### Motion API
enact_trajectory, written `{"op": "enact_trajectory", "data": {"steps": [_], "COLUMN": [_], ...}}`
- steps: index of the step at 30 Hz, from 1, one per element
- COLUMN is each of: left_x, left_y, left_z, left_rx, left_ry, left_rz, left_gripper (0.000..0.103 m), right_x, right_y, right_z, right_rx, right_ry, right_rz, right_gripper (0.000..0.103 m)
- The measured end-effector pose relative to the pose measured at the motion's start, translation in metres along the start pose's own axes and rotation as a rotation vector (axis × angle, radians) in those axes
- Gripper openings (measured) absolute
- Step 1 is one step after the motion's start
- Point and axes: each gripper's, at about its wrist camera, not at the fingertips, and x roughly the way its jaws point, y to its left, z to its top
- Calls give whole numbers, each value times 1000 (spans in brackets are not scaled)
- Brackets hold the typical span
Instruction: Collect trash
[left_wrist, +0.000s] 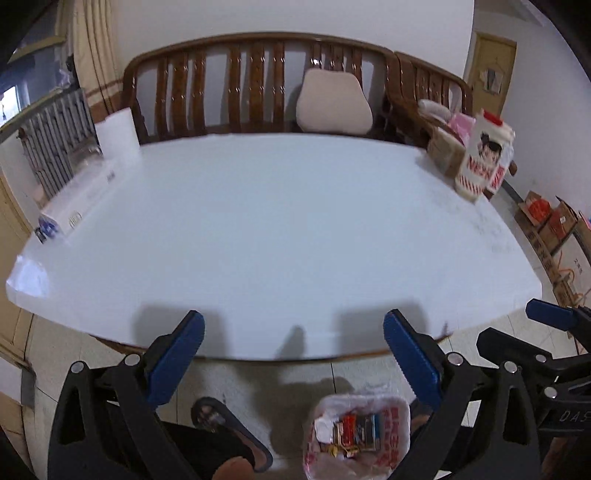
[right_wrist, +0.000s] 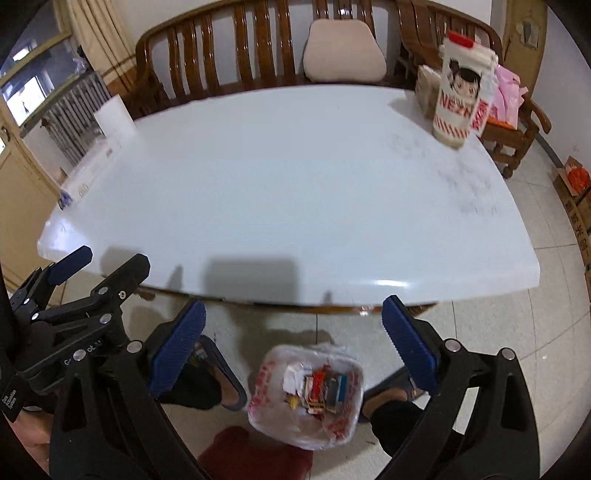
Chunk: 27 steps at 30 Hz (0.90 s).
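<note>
A white plastic trash bag (left_wrist: 356, 432) (right_wrist: 306, 391) stands open on the tiled floor below the table's near edge, holding several crumpled wrappers and scraps of paper. My left gripper (left_wrist: 293, 321) hangs above the table edge, its blue pads wide apart with nothing between them. My right gripper (right_wrist: 294, 306) is likewise open and empty, high over the bag. Each one shows in the other's view: the right gripper (left_wrist: 524, 328) at the right edge, the left gripper (right_wrist: 99, 267) at the left. No trash shows on the white tabletop (left_wrist: 277, 221) (right_wrist: 277, 184).
A tall white cartoon-printed bag (left_wrist: 480, 158) (right_wrist: 461, 96) and a brown box (left_wrist: 445, 155) stand at the table's far right corner. A white box (left_wrist: 81, 195) lies on its left side. A wooden bench (left_wrist: 240, 85) runs behind. Sandalled feet (right_wrist: 221, 384) flank the trash bag; a red stool (right_wrist: 255, 454) is nearby.
</note>
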Motion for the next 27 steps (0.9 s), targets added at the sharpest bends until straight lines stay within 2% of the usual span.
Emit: {"op": "enact_trajectory", "data": {"steps": [13,27], "left_x": [-41,-72], "left_y": [13,28], "left_z": [24,32], "left_rx": [-4,-33], "left_ry": [-128,-187], "left_rz": [32,54], "left_gripper": [95,95], "right_x": [-42,-84], "right_y": [26,39], "right_z": [17,9], "right_rx": [-15,-49], "right_ry": [-219,-374], "right_rz": [-96,-160], "right_gripper": [96,96]}}
